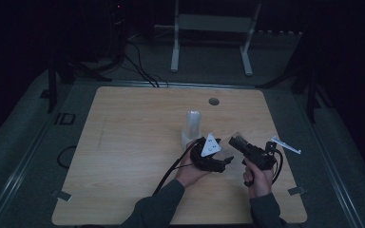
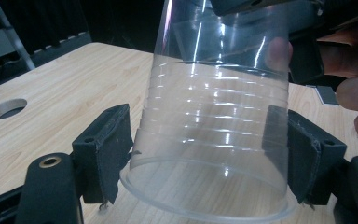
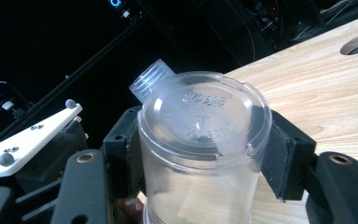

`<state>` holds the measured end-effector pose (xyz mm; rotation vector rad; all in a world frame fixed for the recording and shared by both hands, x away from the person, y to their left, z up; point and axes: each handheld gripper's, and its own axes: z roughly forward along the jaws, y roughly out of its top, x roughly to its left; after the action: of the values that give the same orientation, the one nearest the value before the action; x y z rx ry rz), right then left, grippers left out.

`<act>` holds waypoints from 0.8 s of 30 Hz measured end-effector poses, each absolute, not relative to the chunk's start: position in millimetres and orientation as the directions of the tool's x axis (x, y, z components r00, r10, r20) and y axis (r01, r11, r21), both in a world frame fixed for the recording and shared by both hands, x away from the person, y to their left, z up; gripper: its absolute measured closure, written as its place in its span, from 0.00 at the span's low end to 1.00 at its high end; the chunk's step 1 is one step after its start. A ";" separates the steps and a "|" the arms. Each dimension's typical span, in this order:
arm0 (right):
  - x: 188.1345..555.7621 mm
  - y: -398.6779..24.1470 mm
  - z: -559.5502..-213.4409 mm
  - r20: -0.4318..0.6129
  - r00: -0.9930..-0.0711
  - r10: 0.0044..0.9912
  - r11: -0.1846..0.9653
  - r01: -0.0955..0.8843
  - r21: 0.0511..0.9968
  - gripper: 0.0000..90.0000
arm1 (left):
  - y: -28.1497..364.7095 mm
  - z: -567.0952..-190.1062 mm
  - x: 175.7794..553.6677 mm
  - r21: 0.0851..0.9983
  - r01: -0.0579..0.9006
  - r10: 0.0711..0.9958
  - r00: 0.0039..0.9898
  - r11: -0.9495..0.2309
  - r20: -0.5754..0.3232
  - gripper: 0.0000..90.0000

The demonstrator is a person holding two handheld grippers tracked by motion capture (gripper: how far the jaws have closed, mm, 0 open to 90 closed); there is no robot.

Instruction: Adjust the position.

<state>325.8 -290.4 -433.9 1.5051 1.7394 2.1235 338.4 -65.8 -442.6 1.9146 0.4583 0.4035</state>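
Note:
A clear plastic cup point(image 1: 229, 149) hangs above the wooden table point(image 1: 133, 142) between my two grippers. In the left gripper view the cup point(image 2: 214, 116) stands mouth-down, and my left gripper point(image 2: 205, 154) is shut on it just above the rim, one pad on each side. My right gripper point(image 3: 203, 154) stands around the cup's base point(image 3: 205, 116), jaws open and the pads beside the wall without pressing it. In the high view my left gripper point(image 1: 222, 163) points right and my right gripper point(image 1: 234, 141) points left toward it.
A stack of clear cups point(image 1: 193, 124) stands upright just behind the left hand; its ribbed top point(image 3: 151, 79) shows past the held cup. A white strip point(image 1: 285, 145) lies at the right. A round hole point(image 1: 213, 101) sits near the table's far edge.

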 end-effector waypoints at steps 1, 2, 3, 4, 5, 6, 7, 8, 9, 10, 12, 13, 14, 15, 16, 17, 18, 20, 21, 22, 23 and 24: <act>326.0 -290.5 -434.1 0.645 -0.537 0.543 -0.381 0.528 0.759 0.42 | -65.9 -442.8 338.5 0.928 0.129 0.490 0.870 -0.350 0.064 0.27; 326.1 -290.6 -434.1 0.646 -0.536 0.544 -0.379 0.530 0.759 0.42 | -65.8 -443.0 338.6 0.927 0.128 0.488 0.871 -0.353 0.065 0.27; 326.2 -290.7 -434.2 0.646 -0.535 0.544 -0.377 0.532 0.758 0.41 | -65.7 -443.1 338.7 0.926 0.128 0.485 0.872 -0.355 0.066 0.27; 326.3 -290.7 -434.3 0.646 -0.535 0.545 -0.373 0.535 0.758 0.40 | -65.5 -443.3 338.8 0.926 0.129 0.480 0.875 -0.354 0.061 0.28; 326.6 -290.5 -434.4 0.644 -0.535 0.547 -0.367 0.538 0.759 0.40 | -65.1 -443.2 338.9 0.927 0.129 0.475 0.878 -0.351 0.058 0.32; 326.7 -290.3 -434.5 0.642 -0.536 0.548 -0.363 0.539 0.760 0.39 | -64.9 -443.1 339.0 0.927 0.131 0.475 0.878 -0.351 0.056 0.32; 326.6 -290.0 -434.3 0.641 -0.536 0.549 -0.358 0.543 0.760 0.38 | -64.4 -443.0 339.1 0.927 0.130 0.472 0.880 -0.351 0.055 0.32; 326.5 -289.5 -434.0 0.637 -0.540 0.550 -0.350 0.544 0.763 0.38 | -63.9 -442.8 339.2 0.929 0.129 0.468 0.882 -0.348 0.053 0.32; 326.2 -288.6 -433.5 0.632 -0.548 0.549 -0.340 0.544 0.767 0.38 | -63.5 -442.5 339.0 0.929 0.129 0.468 0.882 -0.347 0.052 0.32; 325.8 -287.6 -432.7 0.625 -0.553 0.551 -0.331 0.543 0.772 0.37 | -62.9 -442.1 338.9 0.928 0.128 0.467 0.883 -0.349 0.053 0.32; 325.5 -286.5 -431.8 0.619 -0.558 0.553 -0.325 0.540 0.776 0.37 | -61.8 -441.4 339.0 0.930 0.129 0.467 0.883 -0.345 0.051 0.32; 325.3 -285.7 -430.8 0.614 -0.562 0.554 -0.317 0.540 0.780 0.36 | -61.4 -441.1 339.0 0.930 0.130 0.466 0.883 -0.343 0.049 0.32; 325.2 -285.7 -430.7 0.615 -0.561 0.554 -0.317 0.541 0.779 0.36 | -60.8 -440.6 339.1 0.930 0.128 0.466 0.883 -0.345 0.051 0.33; 325.1 -286.0 -430.6 0.612 -0.562 0.556 -0.314 0.540 0.781 0.36 | -60.4 -440.4 339.2 0.929 0.128 0.468 0.882 -0.347 0.053 0.33; 324.9 -286.2 -430.5 0.610 -0.562 0.559 -0.310 0.541 0.782 0.36 | -59.8 -440.1 339.5 0.929 0.130 0.470 0.881 -0.348 0.053 0.33; 324.5 -286.3 -430.1 0.606 -0.564 0.561 -0.302 0.542 0.784 0.36 | -58.7 -439.8 339.9 0.927 0.133 0.472 0.880 -0.350 0.052 0.33; 323.9 -286.5 -429.3 0.599 -0.566 0.566 -0.294 0.540 0.788 0.35 | -58.1 -439.7 340.2 0.927 0.132 0.473 0.879 -0.351 0.054 0.33; 322.7 -287.0 -427.7 0.588 -0.571 0.573 -0.280 0.538 0.795 0.35 | -55.7 -438.9 341.1 0.926 0.135 0.477 0.877 -0.352 0.054 0.33; 321.8 -287.6 -426.6 0.579 -0.574 0.579 -0.271 0.534 0.801 0.35 | -54.7 -438.6 341.5 0.926 0.135 0.479 0.876 -0.352 0.054 0.33; 321.3 -288.1 -426.0 0.576 -0.575 0.581 -0.266 0.534 0.802 0.35 | -53.6 -438.0 341.8 0.926 0.136 0.480 0.876 -0.352 0.054 0.33; 320.8 -288.9 -425.6 0.570 -0.579 0.584 -0.260 0.532 0.806 0.35 | -52.4 -437.4 342.2 0.927 0.137 0.482 0.874 -0.350 0.053 0.33; 320.0 -289.7 -425.0 0.564 -0.578 0.590 -0.253 0.532 0.808 0.35 | -50.9 -436.7 342.6 0.927 0.138 0.485 0.873 -0.349 0.052 0.33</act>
<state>320.0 -289.7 -425.0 1.4216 1.8917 1.9973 342.6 -50.9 -436.7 1.9164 0.4605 0.3840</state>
